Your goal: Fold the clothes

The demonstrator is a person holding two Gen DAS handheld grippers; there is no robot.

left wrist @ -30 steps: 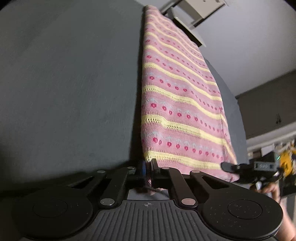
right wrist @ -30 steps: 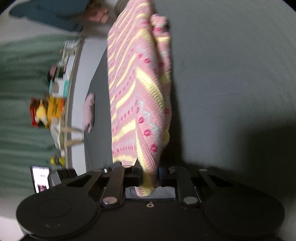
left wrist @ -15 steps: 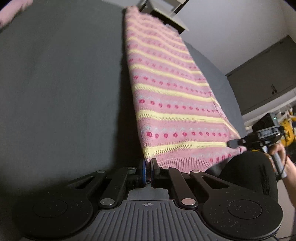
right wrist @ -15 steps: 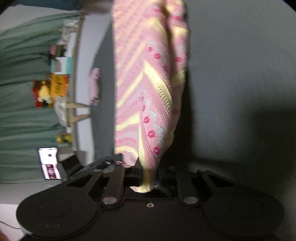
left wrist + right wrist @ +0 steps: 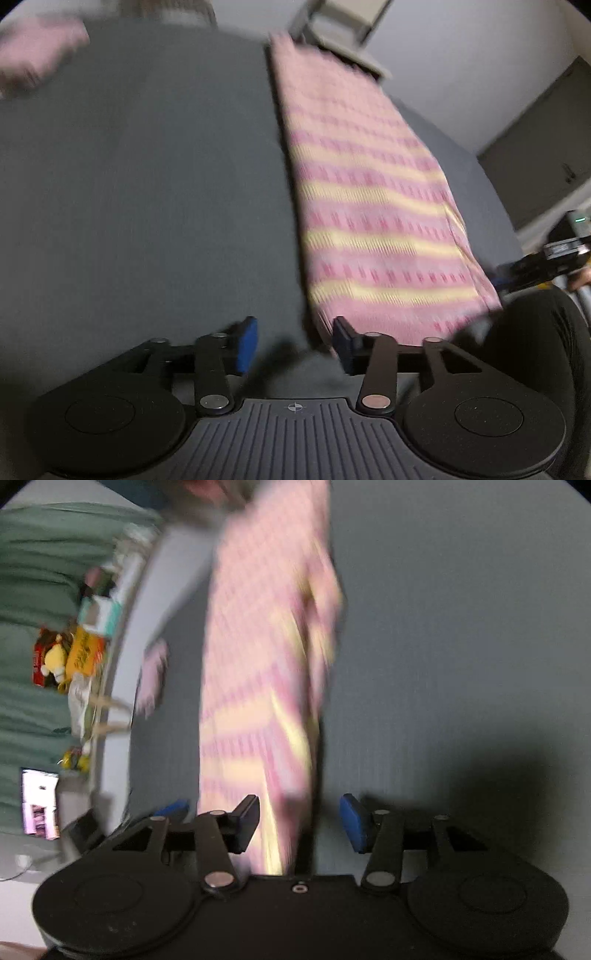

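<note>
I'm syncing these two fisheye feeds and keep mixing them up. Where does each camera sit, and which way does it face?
Left wrist: on the left gripper, jaws open, looking along the pink striped knit garment on the dark grey surface; the right gripper and a dark-clothed leg show.
Right wrist: on the right gripper, jaws open, looking along the garment's folded edge toward the cluttered shelf.
Shared: the garment and grey surface.

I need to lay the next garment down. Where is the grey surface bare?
The widest bare patch is on the grey surface, left of the pink striped sweater and below the small pink garment. In the right wrist view the surface right of the sweater is bare too. The shelf clutter beyond the far edge is crowded.
</note>
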